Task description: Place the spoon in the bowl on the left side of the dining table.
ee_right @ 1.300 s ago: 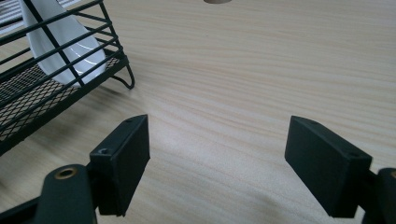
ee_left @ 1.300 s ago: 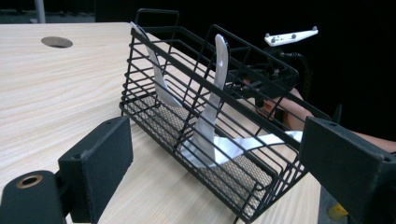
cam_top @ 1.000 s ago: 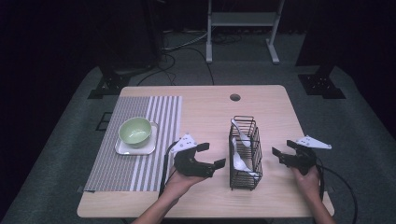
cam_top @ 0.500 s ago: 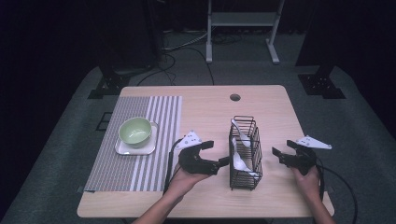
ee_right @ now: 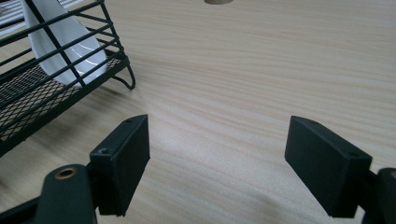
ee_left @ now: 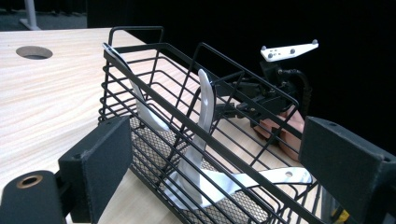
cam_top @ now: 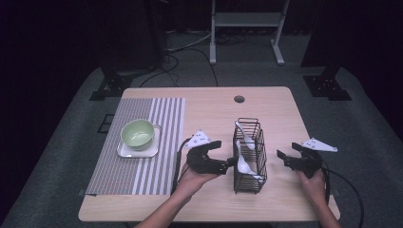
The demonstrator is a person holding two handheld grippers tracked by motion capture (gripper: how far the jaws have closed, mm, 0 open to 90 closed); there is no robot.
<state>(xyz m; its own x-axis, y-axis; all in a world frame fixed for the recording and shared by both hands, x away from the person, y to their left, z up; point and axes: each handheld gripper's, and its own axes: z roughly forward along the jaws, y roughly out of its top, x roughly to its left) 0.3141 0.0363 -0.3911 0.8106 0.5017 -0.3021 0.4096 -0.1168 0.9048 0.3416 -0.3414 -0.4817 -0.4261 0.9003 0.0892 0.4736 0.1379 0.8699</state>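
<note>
So far the left tool (cam_top: 227,164) is reaching, jaws wide, at the basket (cam_top: 249,176); its spoons (ee_left: 198,154) are seemingly all waiting inside. At three o'clock, the right tool (cam_top: 288,159) is hovering agape.

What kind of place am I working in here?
Likely a lab or studio recording bay, not a kitchen: a lone wooden table on grey carpet, dark surroundings, loose cables and a metal stand behind.

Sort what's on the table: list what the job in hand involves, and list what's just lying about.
In use:
wire basket
white spoons inside it
left gripper, open at the basket
right gripper, open, beside it

Lying about:
green bowl
white plate under it
striped mat
</note>
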